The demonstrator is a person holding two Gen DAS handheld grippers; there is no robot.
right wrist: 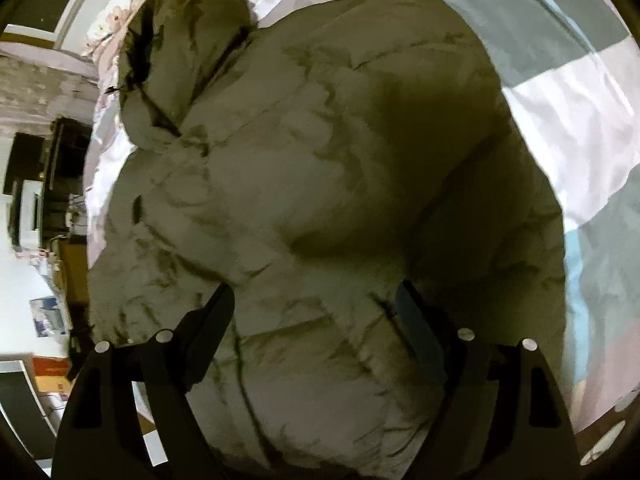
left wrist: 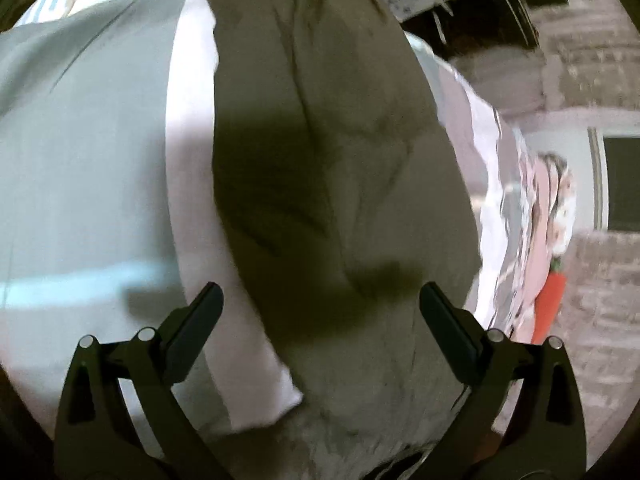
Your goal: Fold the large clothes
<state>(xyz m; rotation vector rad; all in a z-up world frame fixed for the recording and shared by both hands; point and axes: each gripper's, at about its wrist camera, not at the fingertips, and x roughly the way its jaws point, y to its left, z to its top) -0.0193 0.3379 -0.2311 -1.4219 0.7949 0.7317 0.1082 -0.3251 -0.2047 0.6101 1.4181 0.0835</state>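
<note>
A bulky olive-green padded jacket (left wrist: 320, 152) lies on a bed with a checked sheet (left wrist: 80, 140). In the left wrist view it runs as a long band from the top down between the fingers. My left gripper (left wrist: 320, 300) hovers above it, open wide, nothing between its pads. In the right wrist view the same jacket (right wrist: 320, 184) fills most of the frame, bunched and creased, its hood or collar part (right wrist: 180, 52) at the upper left. My right gripper (right wrist: 316, 304) stands open over the cloth, its fingers spread to either side, not pinching any fabric.
The bed's edge with floral bedding (left wrist: 536, 216) and an orange item (left wrist: 550, 304) is at the right of the left view, patterned floor (left wrist: 600, 300) beyond. Dark furniture (right wrist: 60, 168) and white boxes stand left of the bed in the right view.
</note>
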